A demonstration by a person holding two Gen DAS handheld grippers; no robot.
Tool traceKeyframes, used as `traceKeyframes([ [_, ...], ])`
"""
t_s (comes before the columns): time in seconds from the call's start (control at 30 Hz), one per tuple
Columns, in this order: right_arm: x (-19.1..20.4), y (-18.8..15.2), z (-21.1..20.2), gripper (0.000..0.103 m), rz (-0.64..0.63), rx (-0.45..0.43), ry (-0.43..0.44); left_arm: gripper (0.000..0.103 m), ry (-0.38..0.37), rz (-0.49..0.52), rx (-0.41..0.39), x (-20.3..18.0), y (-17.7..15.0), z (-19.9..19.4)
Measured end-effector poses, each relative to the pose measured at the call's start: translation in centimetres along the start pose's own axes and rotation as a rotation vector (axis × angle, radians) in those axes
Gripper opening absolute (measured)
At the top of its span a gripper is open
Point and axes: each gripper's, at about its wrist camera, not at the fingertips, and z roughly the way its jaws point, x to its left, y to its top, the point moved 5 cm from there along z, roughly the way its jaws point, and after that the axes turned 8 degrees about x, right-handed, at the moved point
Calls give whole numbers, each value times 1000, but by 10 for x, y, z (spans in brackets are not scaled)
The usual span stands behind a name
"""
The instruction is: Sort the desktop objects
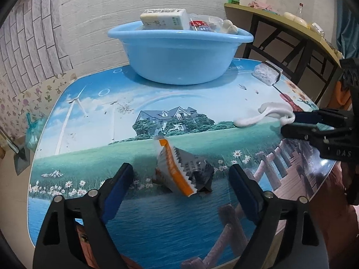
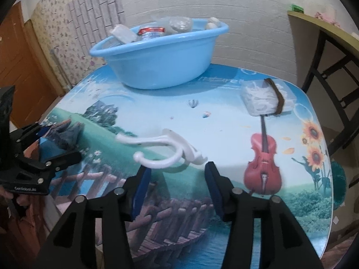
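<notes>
Packet [image 1: 179, 168], crumpled, orange and grey, lies on desk [image 1: 139, 219] near front edge, between blue pads of left claw [image 1: 180, 179]. Pads wide apart, clear of packet on both sides, nothing gripped. Same packet in right view [image 2: 67, 132] at far left, blurred, beside left claw [image 2: 56, 143].

Hook [image 2: 166, 152], white plastic, double-pronged, lies flat on desk [image 2: 224, 134] just ahead of right claw [image 2: 177, 172]. Right claw partly open, pads either side of hook's base end, not pressing it as far as visible, empty. In left view hook [image 1: 267, 114] at right, with right claw [image 1: 289, 121] at its near end.

Basin [image 1: 179, 56], light blue, stands at back of desk near wall. Holds white box [image 1: 165, 19], red-lidded jar [image 1: 200, 25], clear bags and pale lumps; contents hard to make out further. Basin in right view [image 2: 161, 58] at back left.

Clear box [image 2: 264, 98] with white contents and brown band around it lies on desk to right of basin, well apart from hook. Same box in left view [image 1: 267, 72] at back right.

Desk top printed with house, meadow, fence, violin, sunflowers. Second table [image 1: 291, 24] with small items behind on right.
</notes>
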Motion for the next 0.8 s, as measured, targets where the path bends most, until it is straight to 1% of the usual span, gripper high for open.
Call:
traceKeyframes([
  [0.07, 4, -2, -1, 55, -16, -1, 14, 88, -12, -6, -3, 1, 0, 0],
  [0.13, 4, -2, -1, 56, -18, -7, -4, 89, -18, -11, -4, 2, 0, -1],
  [0.3, 8, -1, -3, 56, -40, -17, 6, 90, -15, -4, -7, 2, 0, 0],
  [0.47, 15, -1, 4, 56, -95, -3, -27, 91, 3, 12, -15, -1, 0, 2],
  [0.53, 17, -1, 6, 56, -117, -12, -47, 91, 18, 29, -16, -2, 0, 4],
  [0.6, 17, -1, 6, 56, -123, -16, -50, 91, 12, 35, -18, -3, 0, 4],
  [0.67, 17, -1, 6, 56, -125, -20, -47, 85, 8, 33, -25, -2, 1, 2],
  [0.7, 16, -1, 6, 56, -125, -20, -46, 76, 10, 31, -32, -1, 1, 1],
  [0.73, 16, -1, 5, 55, -124, -21, -42, 64, 12, 29, -36, 0, 2, 1],
  [0.77, 15, -2, 5, 54, -123, -22, -41, 59, 13, 27, -41, 1, 2, 0],
  [0.8, 15, -2, 5, 53, -121, -22, -41, 52, 4, 23, -45, 2, 3, -2],
])
